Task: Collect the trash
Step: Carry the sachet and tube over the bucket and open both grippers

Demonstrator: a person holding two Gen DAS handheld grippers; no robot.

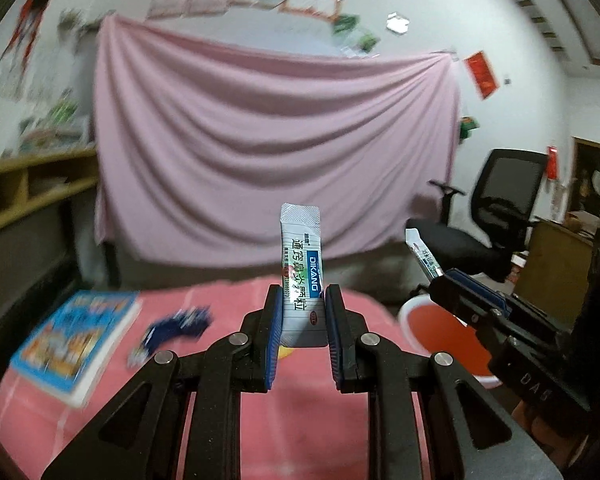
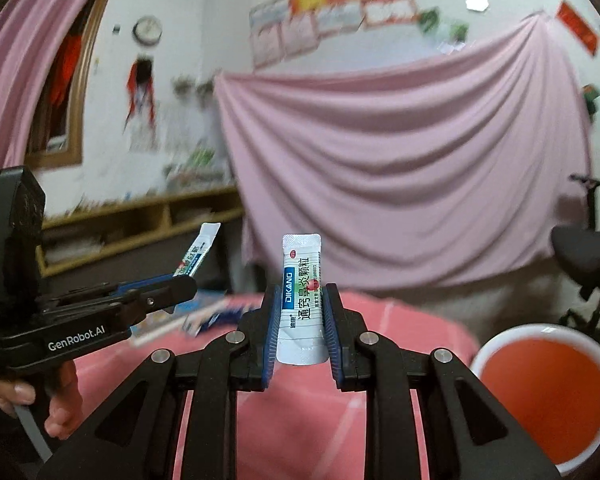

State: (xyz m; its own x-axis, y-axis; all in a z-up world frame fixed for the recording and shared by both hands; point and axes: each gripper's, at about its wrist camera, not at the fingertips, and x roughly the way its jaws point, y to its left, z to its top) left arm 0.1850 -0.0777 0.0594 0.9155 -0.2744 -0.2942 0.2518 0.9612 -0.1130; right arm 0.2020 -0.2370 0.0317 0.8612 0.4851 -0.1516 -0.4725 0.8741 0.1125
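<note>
- Now the left hand-held gripper (image 1: 301,312) is clamped on a white sachet (image 1: 302,272), its blue pads pressing the sachet's two long edges.
- That sachet stands upright between the fingers, its crimped top edge well above the fingertips, with "DIKANG" on a blue band and dark printed characters beside it.
- Likewise, the right hand-held gripper (image 2: 301,312) is closed on a second white sachet (image 2: 302,298) of the same kind, also upright, with its lower end showing between the pads.
- From the left wrist view, the right hand-held gripper (image 1: 446,276) appears at the right edge, pointing up and to the left with its sachet (image 1: 422,252) sticking out of the tip.
- From the right wrist view, the left hand-held gripper (image 2: 188,280) enters from the left, marked "GenRobot.AI", with its sachet (image 2: 198,252) tilted up to the right; a person's hand (image 2: 32,396) grips the handle below.
- Both sachets are held in the air above a worktop covered with a pink checked cloth (image 1: 308,420).
- On the cloth to the left lies a blue picture book (image 1: 74,344), and near it a dark blue crumpled item (image 1: 178,326), possibly a wrapper, though blur hides its detail.
- A round bin with a white rim and red inside (image 2: 548,396) stands just beside the worktop's right side.
- Behind everything hangs a pink draped sheet (image 1: 272,140), with a black office chair (image 1: 488,216) to its right and a wooden shelf (image 1: 32,184) to its left.
</note>
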